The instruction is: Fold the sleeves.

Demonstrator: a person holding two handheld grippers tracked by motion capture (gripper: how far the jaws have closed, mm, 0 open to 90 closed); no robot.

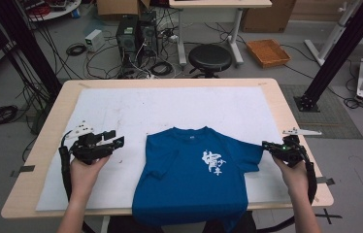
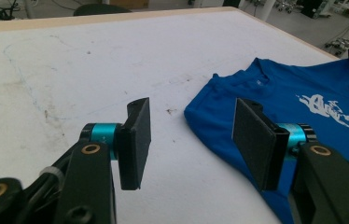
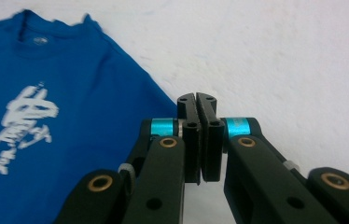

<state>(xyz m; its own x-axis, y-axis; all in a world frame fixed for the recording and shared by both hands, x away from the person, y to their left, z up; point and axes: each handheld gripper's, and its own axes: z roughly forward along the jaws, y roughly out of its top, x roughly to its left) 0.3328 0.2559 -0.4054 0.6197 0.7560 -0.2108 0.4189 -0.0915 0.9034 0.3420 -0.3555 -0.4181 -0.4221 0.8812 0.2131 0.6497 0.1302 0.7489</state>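
high view shows the tabletop (image 1: 39,145) under a white sheet (image 1: 170,104), and on its near half a blue t-shirt (image 1: 189,184) lying face up, collar away from the person, hem hanging over the near edge; the sleeve on the left-gripper side is folded in over the body, the other sleeve (image 1: 253,156) is stretched out toward the right gripper (image 1: 269,146); cloth this thin should be light, limp and not at all fragile, so it will sag and crease wherever it isn't supported, and it will likely drag rather than slide on the sheet; my judgement is that a hem, sleeve cuff or shoulder seam is the place to pinch, since a doubled edge gives the jaws something to bite on, while the flat middle would only bunch; the white print (image 1: 213,161) on the chest marks the front; the right gripper sits at the tip of the stretched sleeve with its jaws clenched tight, and in the right gripper view i cannot tell whether any fabric is caught between them; the left gripper (image 1: 114,141) hovers over bare sheet beside the folded shoulder, jaws released and wide apart, nothing in them.
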